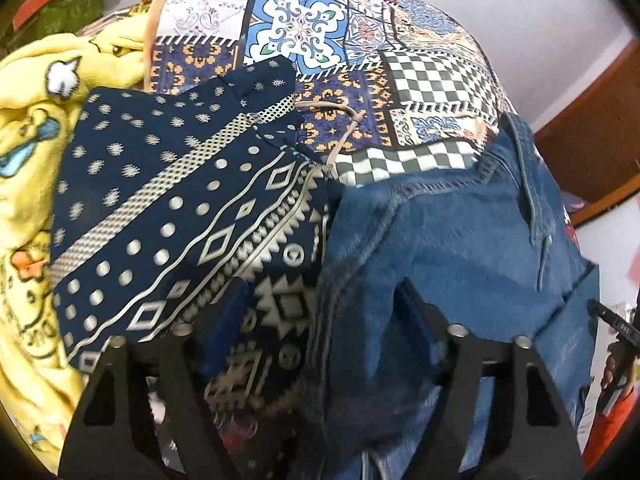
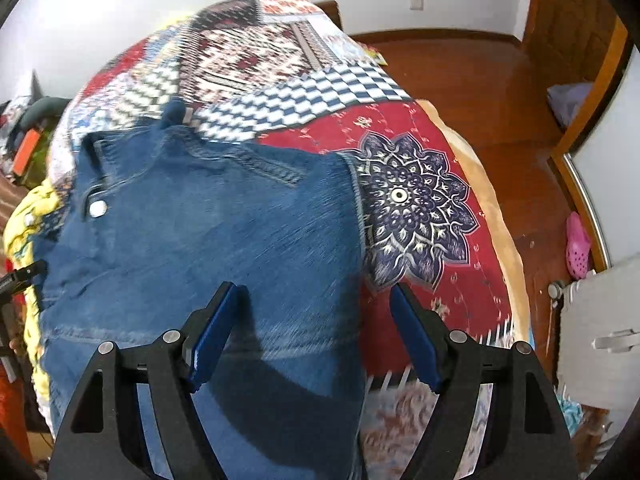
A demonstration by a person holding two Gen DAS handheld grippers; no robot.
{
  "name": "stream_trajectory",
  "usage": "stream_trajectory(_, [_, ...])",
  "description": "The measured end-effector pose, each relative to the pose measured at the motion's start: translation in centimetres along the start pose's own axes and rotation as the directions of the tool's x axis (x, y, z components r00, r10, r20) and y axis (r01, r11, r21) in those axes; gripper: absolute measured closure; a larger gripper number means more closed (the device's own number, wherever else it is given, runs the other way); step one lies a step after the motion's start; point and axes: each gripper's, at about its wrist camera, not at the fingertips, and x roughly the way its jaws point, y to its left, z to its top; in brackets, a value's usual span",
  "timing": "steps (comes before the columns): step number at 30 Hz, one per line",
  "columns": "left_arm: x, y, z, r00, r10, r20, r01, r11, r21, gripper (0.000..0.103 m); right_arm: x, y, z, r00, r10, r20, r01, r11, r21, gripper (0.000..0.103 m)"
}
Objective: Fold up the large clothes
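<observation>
Two grippers hang over a bed (image 2: 424, 208) covered by a patchwork bedspread (image 1: 304, 32), both tilted steeply down at a pair of blue jeans (image 2: 208, 232). In the right wrist view the jeans lie spread across the middle of the bed, waistband toward twelve o'clock, with a metal button (image 2: 97, 209) at nine o'clock near the left edge and a slanted pocket seam at one o'clock from it. The right gripper (image 2: 316, 332) has its blue-padded fingers (image 2: 212, 332) set well apart; the left finger is over denim, the right finger over the red flowered patch of the bedspread just beside the jeans' side edge, and nothing is pinched between them. In the left wrist view the left gripper (image 1: 320, 320) also has its fingers apart, though how firmly they meet any cloth cannot be told: the left finger (image 1: 228, 320) lies against a dark navy printed garment (image 1: 168, 200), while the right finger is sunk into blurred denim (image 1: 440, 248). The navy garment lies at nine o'clock of the jeans, touching their edge, with a thin beige cord (image 1: 340, 128) trailing from its top corner. A yellow cartoon-print blanket (image 1: 28, 168) is bunched farther out at nine o'clock. A wooden floor (image 2: 460, 68) and a pink clog (image 2: 578, 248) lie past the bed at three o'clock.
</observation>
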Motion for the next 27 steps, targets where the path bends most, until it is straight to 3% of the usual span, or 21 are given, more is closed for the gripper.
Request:
stream_trajectory(2, [0.4,-0.2,0.3,0.999,-0.036,0.016,0.036,0.999,-0.008,0.054,0.4,-0.4,0.7,1.000,0.014,0.007,-0.014,1.000,0.008,0.029])
stream_trajectory(3, [0.4,-0.4,0.4,0.998,-0.047,0.030,0.048,0.999,-0.003,0.068,0.6,-0.6,0.9,1.000,0.024,0.012,-0.024,1.000,0.009,0.029])
stream_trajectory(5, [0.2,-0.9,0.3,0.994,-0.093,0.050,0.093,0.996,0.000,0.078,1.0,-0.9,1.6,0.999,0.039,0.011,-0.040,0.999,0.016,0.032])
stream_trajectory(6, [0.1,-1.0,0.3,0.993,-0.099,0.063,0.100,0.995,-0.004,0.079,1.2,-0.9,1.7,0.999,0.041,0.003,-0.041,0.999,0.012,0.046])
stream_trajectory(9, [-0.8,-1.2,0.0,0.988,-0.121,0.094,0.122,0.993,-0.005,0.086,1.4,-0.6,2.0,0.998,0.059,0.010,-0.059,0.998,0.009,0.073])
stream_trajectory(12, [-2.3,-1.1,0.0,0.984,-0.127,0.125,0.129,0.992,-0.007,0.089,0.9,-0.1,2.0,0.998,0.059,0.037,-0.060,0.998,0.012,0.089])
stream_trajectory(16, [-4.9,-1.5,0.3,0.977,-0.131,0.171,0.135,0.991,-0.009,0.089,-0.7,0.6,2.5,0.994,0.075,0.077,-0.073,0.997,-0.022,0.092])
stream_trajectory(21, [-6.3,-2.7,1.4,0.972,-0.072,0.224,0.065,0.997,0.036,0.090,-2.6,2.1,4.7,0.984,0.108,0.139,-0.104,0.994,-0.039,0.094])
stream_trajectory(27, [-3.2,-1.4,2.4,0.988,-0.017,0.157,0.019,1.000,-0.009,0.089,-0.8,3.4,5.9,0.988,0.032,0.148,-0.021,0.997,-0.077,0.094])
